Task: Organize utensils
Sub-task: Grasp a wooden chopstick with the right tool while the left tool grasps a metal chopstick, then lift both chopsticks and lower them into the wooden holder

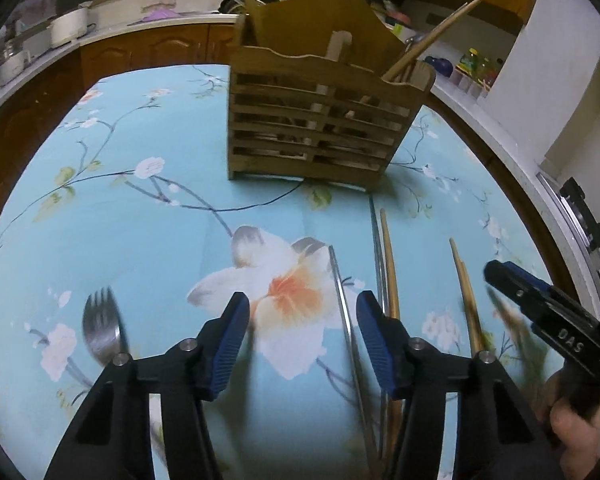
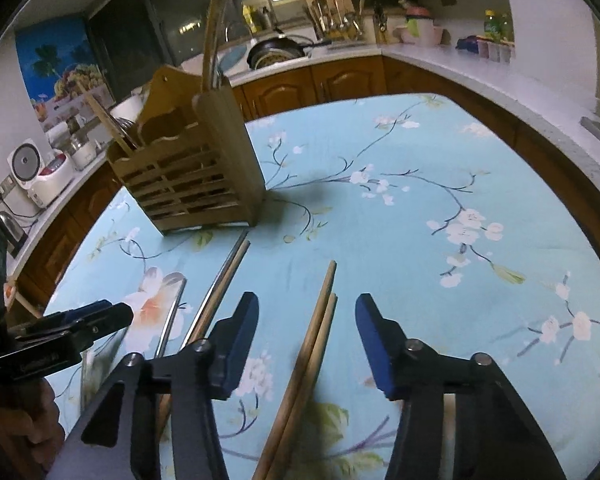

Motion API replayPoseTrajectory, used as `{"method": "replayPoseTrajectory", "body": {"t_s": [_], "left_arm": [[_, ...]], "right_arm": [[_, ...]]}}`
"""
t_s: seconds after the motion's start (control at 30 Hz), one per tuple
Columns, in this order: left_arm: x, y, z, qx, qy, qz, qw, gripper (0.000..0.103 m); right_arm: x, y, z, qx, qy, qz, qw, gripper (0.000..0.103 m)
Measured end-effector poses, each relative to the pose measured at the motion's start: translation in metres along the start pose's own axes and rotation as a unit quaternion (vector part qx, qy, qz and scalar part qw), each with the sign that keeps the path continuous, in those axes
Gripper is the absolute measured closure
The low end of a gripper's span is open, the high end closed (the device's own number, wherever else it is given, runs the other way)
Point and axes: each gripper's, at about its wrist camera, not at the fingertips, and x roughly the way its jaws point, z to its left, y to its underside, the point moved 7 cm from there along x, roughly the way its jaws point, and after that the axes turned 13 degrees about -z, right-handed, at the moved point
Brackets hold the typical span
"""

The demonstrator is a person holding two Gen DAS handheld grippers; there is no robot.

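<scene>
While the wooden chopstick pair lies flat on the floral tablecloth between the pads of the right gripper, neither pad touches it, so the jaws stand apart around it. Closing on only one stick, or pinching them askew, could scissor the pair and send one rolling. They look slender, smooth and round, probably slippery. The left gripper is likewise apart, with a thin metal chopstick lying between its pads near the right one; a narrow rod flat on cloth could easily slip the pads. A fork lies just beside its left finger. Beyond stands the slatted wooden utensil holder, already holding some sticks.
</scene>
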Motion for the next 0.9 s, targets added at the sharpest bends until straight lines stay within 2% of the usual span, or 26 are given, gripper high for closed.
{"method": "replayPoseTrajectory", "body": {"t_s": [0.13,0.37,0.5,0.57,0.6,0.7,0.9], "left_arm": [[0.018,-0.005,-0.007,0.009,0.006,0.012,0.9999,0.062],[0.049,0.0,-0.018,0.032,0.014,0.048,0.9982,0.072],[0.058,0.003,-0.028,0.068,-0.001,0.036,0.997,0.075],[0.061,0.004,-0.032,0.083,-0.006,0.033,0.996,0.08],[0.063,0.005,-0.033,0.091,-0.01,0.031,0.9953,0.085],[0.066,0.006,-0.034,0.102,-0.016,0.033,0.9941,0.096],[0.052,0.002,-0.023,0.072,0.0,0.032,0.9969,0.1]], "right_arm": [[0.02,-0.002,-0.002,-0.003,0.006,0.019,1.0,0.061],[0.051,0.002,-0.011,-0.006,0.021,0.057,0.998,0.074],[0.052,0.003,-0.005,-0.04,0.03,0.052,0.997,0.079],[0.053,0.003,-0.002,-0.052,0.034,0.052,0.997,0.091],[0.053,0.004,-0.001,-0.058,0.035,0.053,0.996,0.094],[0.054,0.003,0.001,-0.063,0.035,0.052,0.996,0.095],[0.048,-0.002,0.003,-0.014,0.001,0.05,0.999,0.097]]}}
